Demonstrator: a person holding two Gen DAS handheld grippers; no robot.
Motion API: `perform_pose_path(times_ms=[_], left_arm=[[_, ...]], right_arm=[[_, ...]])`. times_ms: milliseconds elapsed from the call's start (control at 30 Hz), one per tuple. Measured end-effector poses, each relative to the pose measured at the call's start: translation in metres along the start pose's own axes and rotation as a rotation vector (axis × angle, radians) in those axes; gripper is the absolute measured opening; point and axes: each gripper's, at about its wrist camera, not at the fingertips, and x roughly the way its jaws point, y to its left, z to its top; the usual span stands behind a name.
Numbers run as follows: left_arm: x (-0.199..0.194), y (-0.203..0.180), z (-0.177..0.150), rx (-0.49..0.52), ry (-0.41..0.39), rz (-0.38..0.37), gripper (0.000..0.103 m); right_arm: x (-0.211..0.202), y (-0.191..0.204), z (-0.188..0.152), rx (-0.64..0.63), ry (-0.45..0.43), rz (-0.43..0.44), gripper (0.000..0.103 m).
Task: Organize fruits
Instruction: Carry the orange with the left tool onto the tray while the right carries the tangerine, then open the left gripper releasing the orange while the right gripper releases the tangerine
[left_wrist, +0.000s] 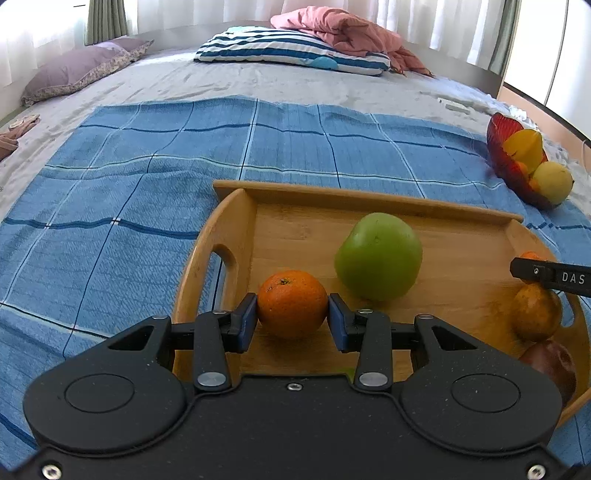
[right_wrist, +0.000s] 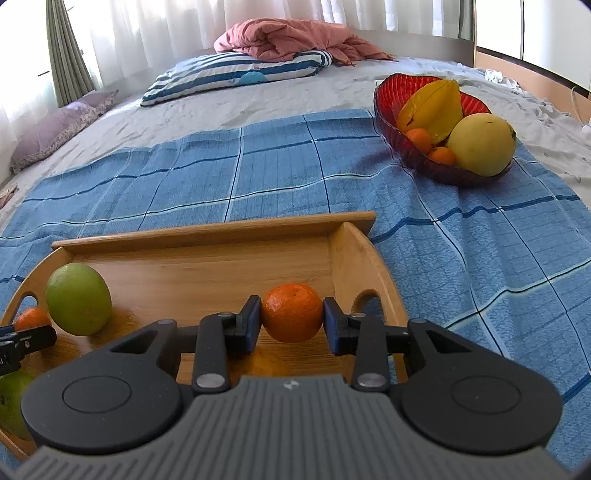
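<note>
Mandarins sit clamped in both claws over the wooden tray (right_wrist: 207, 230): left claw (left_wrist: 291, 314) grips one mandarin (left_wrist: 291, 308), right claw (right_wrist: 291, 319) another (right_wrist: 291, 312), with the red bowl (right_wrist: 391, 114) far-right of it.

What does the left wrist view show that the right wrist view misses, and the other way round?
Only the left wrist view: a dark reddish fruit and a brownish-yellow fruit at the right end of the wooden tray, plus the left tongs shut on an orange.

Only the right wrist view: the right tongs shut on a second orange, and another green fruit at the lower left edge.

Both: the tray, the green apple, the red fruit bowl, the blue checked cloth.
</note>
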Motion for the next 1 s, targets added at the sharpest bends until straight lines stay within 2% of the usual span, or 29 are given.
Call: perform_pose_path(times_ms=[500, 667, 700, 767, 833, 900, 933, 1000], left_arm=[[0.002, 0.002, -0.002, 0.002, -0.002, -0.001, 0.039], [0.002, 0.001, -0.002, 0.000, -0.001, -0.003, 0.039], [0.002, 0.002, -0.002, 0.000, 0.001, -0.004, 0.039], [0.003, 0.002, -0.002, -0.008, 0.007, -0.013, 0.044], [0.002, 0.004, -0.004, -0.016, 0.003, -0.028, 0.061], [-0.002, 0.003, -0.006, -0.017, -0.006, -0.049, 0.073], [-0.005, 0.002, -0.007, -0.012, -0.017, -0.048, 0.079], [-0.011, -0.001, -0.009, 0.003, -0.041, -0.035, 0.084]], right_arm=[[0.006, -0.002, 0.000, 0.031, 0.010, 0.020, 0.043], [0.006, -0.003, 0.000, 0.038, 0.011, 0.027, 0.052], [0.006, -0.003, 0.000, 0.040, 0.010, 0.028, 0.060], [0.005, -0.004, 0.000, 0.048, 0.008, 0.038, 0.065], [0.003, -0.005, -0.001, 0.059, 0.001, 0.043, 0.074], [-0.001, -0.007, -0.001, 0.068, -0.012, 0.055, 0.085], [-0.004, -0.009, -0.001, 0.073, -0.023, 0.066, 0.087], [-0.011, -0.013, -0.002, 0.088, -0.043, 0.089, 0.091]])
